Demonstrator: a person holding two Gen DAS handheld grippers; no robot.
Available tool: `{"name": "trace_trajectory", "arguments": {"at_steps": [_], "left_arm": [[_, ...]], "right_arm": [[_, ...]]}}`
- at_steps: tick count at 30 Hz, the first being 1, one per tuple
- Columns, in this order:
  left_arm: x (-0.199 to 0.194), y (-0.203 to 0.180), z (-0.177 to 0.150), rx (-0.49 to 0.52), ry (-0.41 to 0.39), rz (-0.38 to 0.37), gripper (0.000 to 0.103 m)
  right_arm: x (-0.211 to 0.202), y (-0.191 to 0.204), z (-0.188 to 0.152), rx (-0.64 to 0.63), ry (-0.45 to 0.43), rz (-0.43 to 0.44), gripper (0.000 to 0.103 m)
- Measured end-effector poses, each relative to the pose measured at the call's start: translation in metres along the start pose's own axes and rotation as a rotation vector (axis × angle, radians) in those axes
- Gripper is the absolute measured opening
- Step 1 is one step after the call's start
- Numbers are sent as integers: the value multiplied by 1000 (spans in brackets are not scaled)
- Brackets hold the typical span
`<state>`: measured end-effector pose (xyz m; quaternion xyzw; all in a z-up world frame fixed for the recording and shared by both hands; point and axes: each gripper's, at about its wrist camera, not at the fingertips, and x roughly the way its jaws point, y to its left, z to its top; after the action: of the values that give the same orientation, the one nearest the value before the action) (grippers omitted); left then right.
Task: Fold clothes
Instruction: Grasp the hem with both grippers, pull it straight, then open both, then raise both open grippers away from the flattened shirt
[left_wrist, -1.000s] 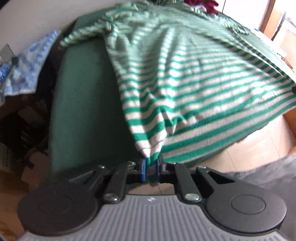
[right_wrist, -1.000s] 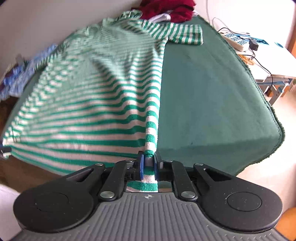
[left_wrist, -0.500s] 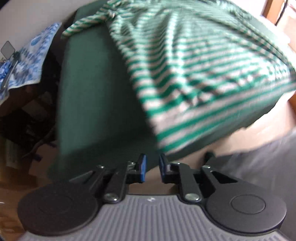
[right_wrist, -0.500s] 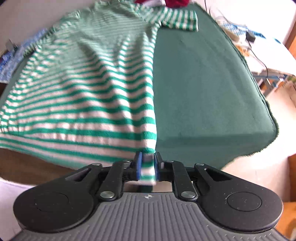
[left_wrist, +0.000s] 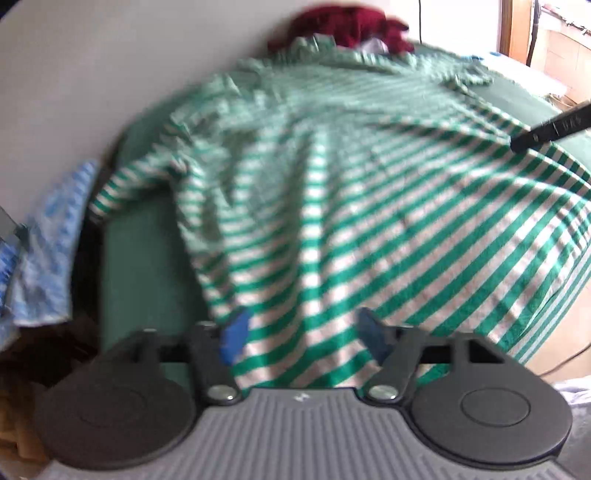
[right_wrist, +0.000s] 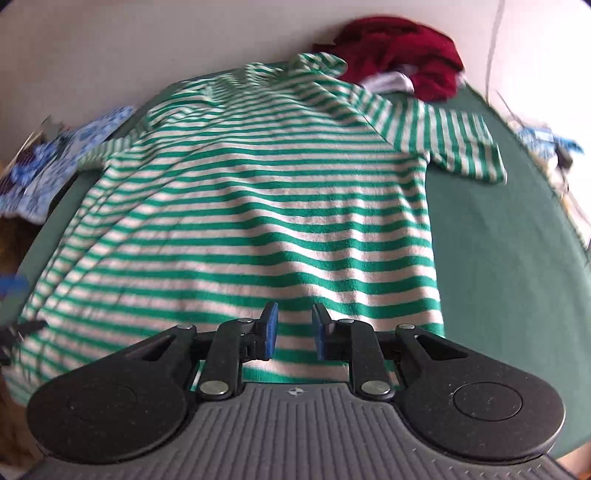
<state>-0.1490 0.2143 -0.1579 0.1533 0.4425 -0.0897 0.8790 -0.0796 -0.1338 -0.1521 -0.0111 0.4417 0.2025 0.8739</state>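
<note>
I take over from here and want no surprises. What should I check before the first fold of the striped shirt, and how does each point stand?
1. Left tool open, holding nothing: ok.
2. Right tool open, holding nothing: ok.
3. Striped shirt spread on the green cloth: ok.
4. Right sleeve laid out flat: ok.
5. Left sleeve flat: not ok, it looks bunched.
6. Hem fully on the surface: cannot tell, the tools hide it.
7. Red garment clear of the collar: not ok, they look touching.
</note>
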Motion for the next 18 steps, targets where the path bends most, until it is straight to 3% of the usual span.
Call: {"name": "trace_trajectory", "arguments": {"at_steps": [3,4,6,11,15,18], "left_arm": [[0,7,-16,-25,-7,13,64],[-1,11,-19,-37,-6,20,73],[-2,21,-27,-59,-3,33,80],[-20,46,-23,-35,52,34,71],[-58,69,15,89,19,106,71],[-94,91,68,124,-27,112,75]], "right_arm": [[1,-15,-9,41,18,-52,24],[1,-19,-11,48,29,-71,23],[-1,-23,-7,43,52,-88,23],[-6,-33,5,26,114,-126,21],[-39,-17,72,-75,109,-79,21],[-63,4,132,-134,131,-68,24]]}}
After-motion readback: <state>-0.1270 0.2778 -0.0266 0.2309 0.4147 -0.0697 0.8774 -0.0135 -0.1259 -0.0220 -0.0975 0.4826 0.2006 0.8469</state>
